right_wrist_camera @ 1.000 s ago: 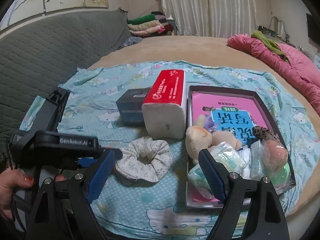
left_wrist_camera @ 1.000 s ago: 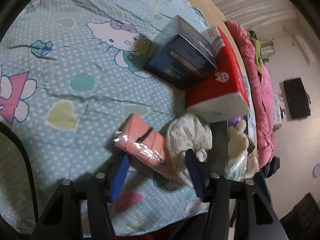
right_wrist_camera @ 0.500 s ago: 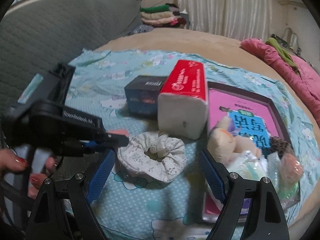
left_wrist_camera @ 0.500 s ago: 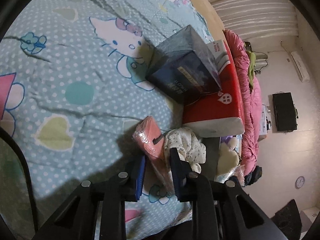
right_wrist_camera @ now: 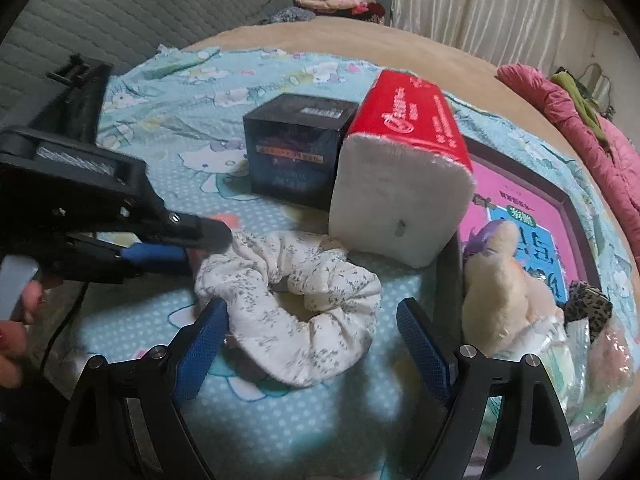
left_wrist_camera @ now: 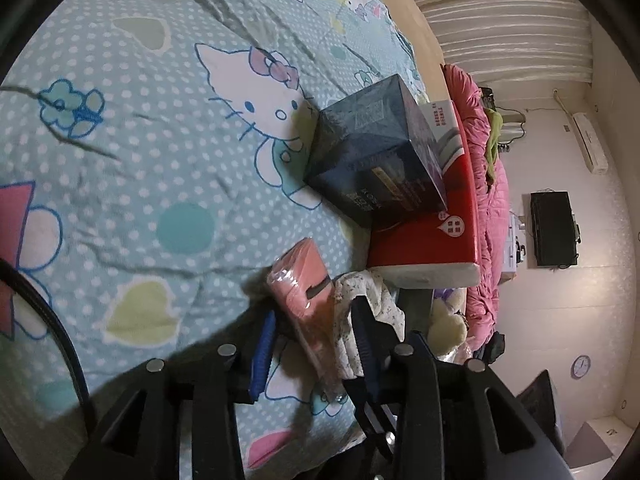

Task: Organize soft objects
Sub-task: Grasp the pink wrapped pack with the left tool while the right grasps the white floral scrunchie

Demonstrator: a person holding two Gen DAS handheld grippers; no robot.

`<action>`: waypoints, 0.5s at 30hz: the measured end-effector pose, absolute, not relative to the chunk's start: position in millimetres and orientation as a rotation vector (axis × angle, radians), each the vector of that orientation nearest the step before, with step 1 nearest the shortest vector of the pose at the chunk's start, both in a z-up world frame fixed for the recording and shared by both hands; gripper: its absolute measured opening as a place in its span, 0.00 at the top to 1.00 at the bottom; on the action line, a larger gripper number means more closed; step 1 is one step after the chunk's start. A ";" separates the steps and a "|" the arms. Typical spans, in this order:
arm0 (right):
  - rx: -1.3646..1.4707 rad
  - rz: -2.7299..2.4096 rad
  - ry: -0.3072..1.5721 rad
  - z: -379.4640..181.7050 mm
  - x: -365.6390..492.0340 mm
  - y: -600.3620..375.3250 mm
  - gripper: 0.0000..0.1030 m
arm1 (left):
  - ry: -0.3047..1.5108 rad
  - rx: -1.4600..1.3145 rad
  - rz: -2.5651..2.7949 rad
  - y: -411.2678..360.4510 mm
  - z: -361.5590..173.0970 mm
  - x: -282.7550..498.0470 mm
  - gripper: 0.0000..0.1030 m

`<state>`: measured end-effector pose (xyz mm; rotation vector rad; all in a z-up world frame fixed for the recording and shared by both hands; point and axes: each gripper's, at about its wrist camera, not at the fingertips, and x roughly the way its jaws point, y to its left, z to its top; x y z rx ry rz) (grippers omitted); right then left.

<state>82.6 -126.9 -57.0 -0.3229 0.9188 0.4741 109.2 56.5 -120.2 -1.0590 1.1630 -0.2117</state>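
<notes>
Pink and film-wrapped, a small packet [left_wrist_camera: 302, 288] is lying on the cat-print sheet [left_wrist_camera: 140, 160] that is covering the bed, and the left gripper [left_wrist_camera: 312, 312] is reaching down over it at a slant, blurred. Its jaws have just been opening and are standing partly spread with the packet between them; the left pad [left_wrist_camera: 262, 354] is showing a gap to the wrapper, while on the other side I cannot tell whether the pad is touching. In the right wrist view a hand [right_wrist_camera: 16, 320] at the left border is carrying that gripper in from the side, its tips ending just beside a white flowered scrunchie [right_wrist_camera: 288, 304]. The right gripper [right_wrist_camera: 312, 348] is pointing steeply down with its jaws spread wide, one on each side of the scrunchie and not squeezing it. Just behind the scrunchie a red tissue pack [right_wrist_camera: 404, 184] is standing on end, touching a dark blue box [right_wrist_camera: 296, 152] on its left. A dark-rimmed tray [right_wrist_camera: 568, 204] is sitting towards the bed's right edge, holding a cream plush toy [right_wrist_camera: 500, 280] and several small wrapped things. Bare sheet is lying open to the left of the packet and along the near edge, whereas the box, the tissue pack and the tray are crowding the far and right sides. A pink quilt [right_wrist_camera: 580, 120] is bunching along the far right edge.
</notes>
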 end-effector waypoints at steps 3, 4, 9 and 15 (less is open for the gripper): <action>-0.330 0.473 0.923 -61.5 87.1 -125.0 0.30 | 1.165 -1.061 -0.216 57.0 -121.9 112.1 0.63; -0.331 0.476 0.928 -63.3 89.7 -124.6 0.38 | 1.164 -1.063 -0.216 56.8 -122.6 113.3 0.63; -0.304 0.481 0.947 -68.2 98.3 -125.4 0.70 | 1.154 -1.058 -0.219 55.2 -124.5 115.1 0.63; -0.227 0.503 0.956 -64.3 97.0 -135.7 0.80 | 1.150 -1.032 -0.216 44.2 -123.6 116.5 0.79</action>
